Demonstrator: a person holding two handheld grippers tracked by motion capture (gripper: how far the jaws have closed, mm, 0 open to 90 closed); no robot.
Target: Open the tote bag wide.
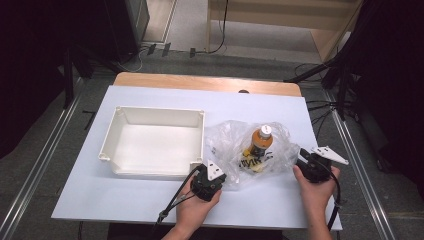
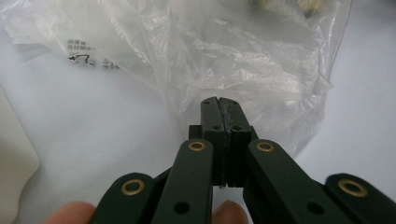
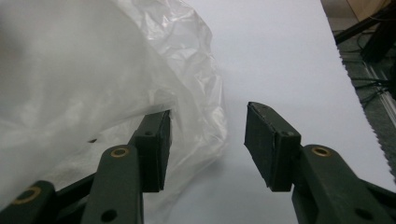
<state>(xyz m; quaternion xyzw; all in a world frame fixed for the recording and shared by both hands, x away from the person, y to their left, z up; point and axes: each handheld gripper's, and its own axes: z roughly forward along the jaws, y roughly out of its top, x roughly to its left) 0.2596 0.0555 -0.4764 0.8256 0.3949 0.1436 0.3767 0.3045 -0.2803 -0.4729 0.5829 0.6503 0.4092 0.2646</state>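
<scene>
Left hand-held gripper (image 2: 218,114) is clamped tight on the near edge of the clear plastic bag (image 1: 235,145), jaws pressed together with film pinched between them, my hand low behind it. On the bag's far side from the white tray (image 1: 152,142), my right hand-held gripper (image 3: 208,140) stands wide, one jaw against the film, the other apart over bare tabletop (image 1: 150,200). Inside the bag lies an orange bottle (image 1: 260,140). Beyond the white tabletop, grey floor, cables and a wooden frame.

Left hand-held gripper (image 2: 222,112) jaws pressed together; right hand-held gripper (image 3: 205,140) jaws apart.
</scene>
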